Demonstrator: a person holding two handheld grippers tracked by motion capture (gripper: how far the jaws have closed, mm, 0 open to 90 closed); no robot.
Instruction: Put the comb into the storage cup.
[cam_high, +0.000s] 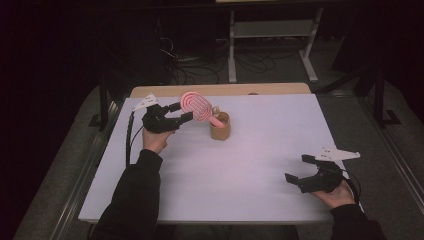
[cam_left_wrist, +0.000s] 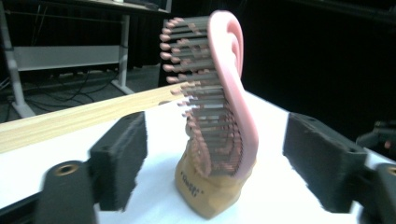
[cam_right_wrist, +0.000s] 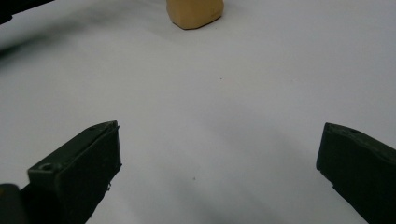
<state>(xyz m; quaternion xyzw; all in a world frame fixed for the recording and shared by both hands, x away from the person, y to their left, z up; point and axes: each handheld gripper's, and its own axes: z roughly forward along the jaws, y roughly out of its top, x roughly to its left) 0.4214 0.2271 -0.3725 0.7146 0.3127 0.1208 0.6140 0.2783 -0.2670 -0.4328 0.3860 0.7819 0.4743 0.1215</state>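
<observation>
With our left gripper (cam_left_wrist: 215, 158) open around the pink hairbrush (cam_left_wrist: 219, 93), nothing gripped, the brush could topple its cup (cam_left_wrist: 210, 186).

A white table (cam_high: 240, 170) with a wooden strip (cam_high: 220, 90), metal rack (cam_high: 272, 30) beyond.

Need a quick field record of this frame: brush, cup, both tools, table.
brush: pink hairbrush, handle down in the cup, head leaning toward the left tool
cup: tan cup, upright on the table, far-centre
left tool: left tool, jaws open on either side of the brush head, pads not touching it
right tool: right tool, open, holding nothing, low over the table at near right
table: white table top, wooden strip along the far edge
</observation>
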